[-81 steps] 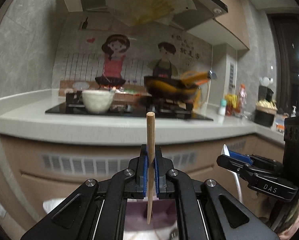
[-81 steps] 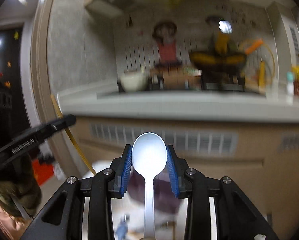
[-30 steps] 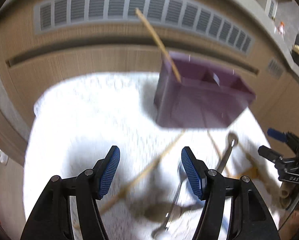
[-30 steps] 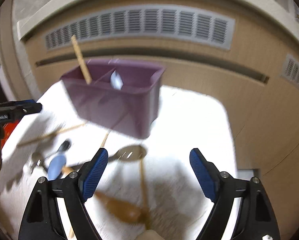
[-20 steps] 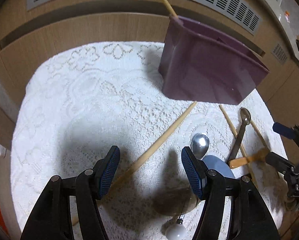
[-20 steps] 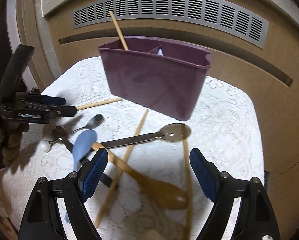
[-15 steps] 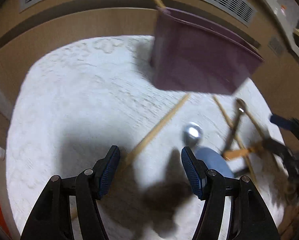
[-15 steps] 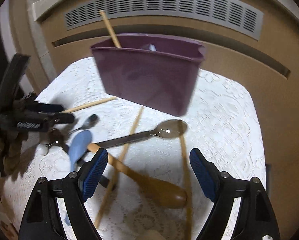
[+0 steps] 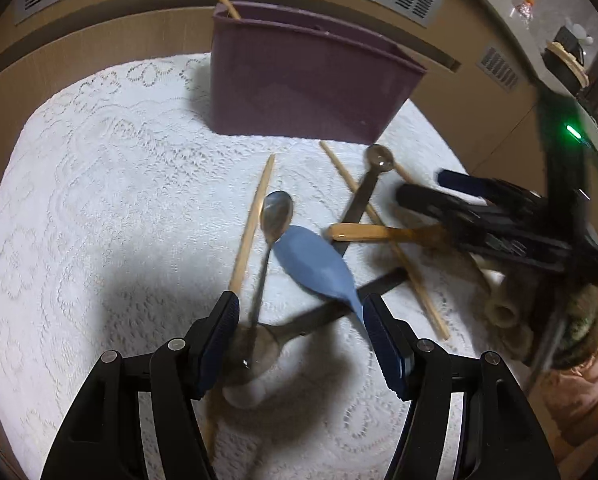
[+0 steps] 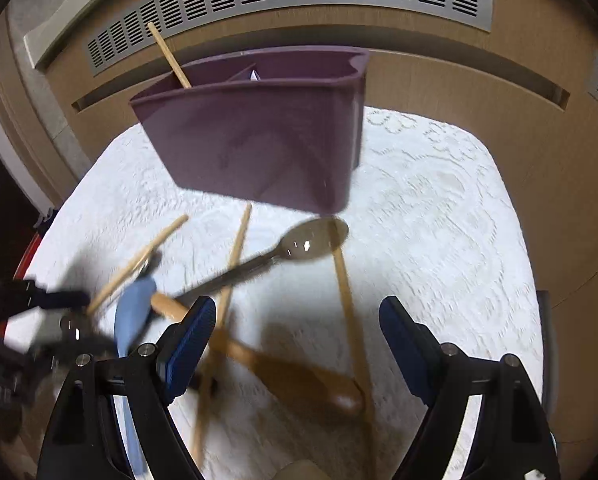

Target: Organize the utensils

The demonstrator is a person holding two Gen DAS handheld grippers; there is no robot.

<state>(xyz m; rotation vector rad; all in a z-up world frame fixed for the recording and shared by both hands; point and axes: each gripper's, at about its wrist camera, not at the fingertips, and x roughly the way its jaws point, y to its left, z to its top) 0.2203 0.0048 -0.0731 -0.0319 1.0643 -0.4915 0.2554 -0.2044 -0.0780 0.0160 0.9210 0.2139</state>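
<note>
On a lace-covered bench [image 9: 99, 200], both empty claws, left [image 9: 299, 336] and right [image 10: 297, 344], gape over crossed utensils before the bin [image 10: 259, 140]; a careless grab could drag neighbours.

The black plastic left gripper [image 9: 301, 330] has two angular fingers, each tipped with a ribbed blue pad [image 9: 383, 340] and fixed with a silver screw [image 9: 423, 345]. The black right gripper [image 10: 297, 334] is built the same way, with blue pads [image 10: 191, 338]; a small green light [image 9: 573, 132] glows on its body. The person wears a pink sleeve [image 9: 579, 384] under a knitted olive cuff [image 9: 579, 320].
</note>
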